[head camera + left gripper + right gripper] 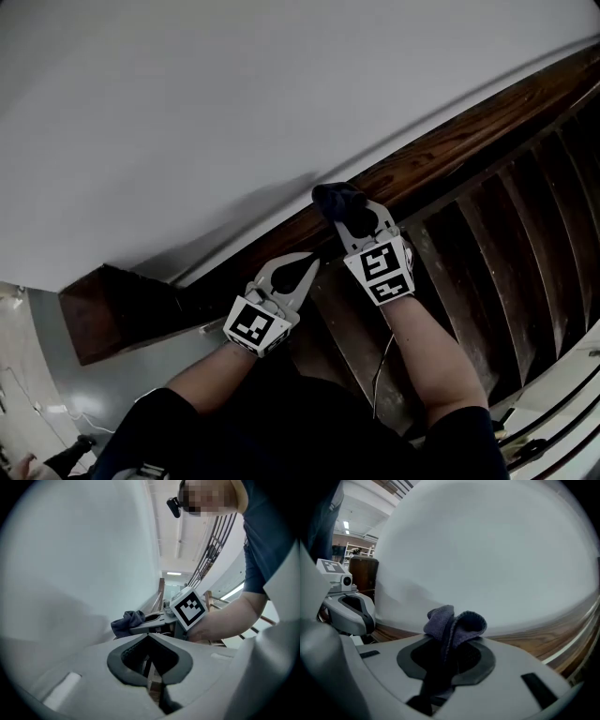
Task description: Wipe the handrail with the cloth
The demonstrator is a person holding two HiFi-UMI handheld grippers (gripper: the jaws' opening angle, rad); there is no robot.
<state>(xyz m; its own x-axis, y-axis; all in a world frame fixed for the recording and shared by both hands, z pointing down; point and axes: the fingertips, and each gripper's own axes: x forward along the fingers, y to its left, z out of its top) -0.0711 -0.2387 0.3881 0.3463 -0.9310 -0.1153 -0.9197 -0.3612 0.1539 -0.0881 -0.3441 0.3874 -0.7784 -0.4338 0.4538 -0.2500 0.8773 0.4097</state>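
Note:
A dark brown wooden handrail [450, 141] runs diagonally along the foot of a white wall. A bunched dark blue cloth [337, 199] is pressed on the rail's top, and my right gripper [354, 216] is shut on it. In the right gripper view the cloth [454, 623] stands up between the jaws of the right gripper [452, 639], just before the handrail [543, 637]. My left gripper [312, 262] hovers lower left of it, under the rail, jaws shut with nothing in them. From the left gripper [149, 635] I see the cloth [127, 620] and the right gripper [152, 619] ahead.
The white wall [234, 103] fills the upper left. Dark wooden slats [506, 272] slope below the rail on the right. The rail ends in a dark block [112, 309] at the left, above grey floor [141, 375]. White railing [553, 412] shows bottom right.

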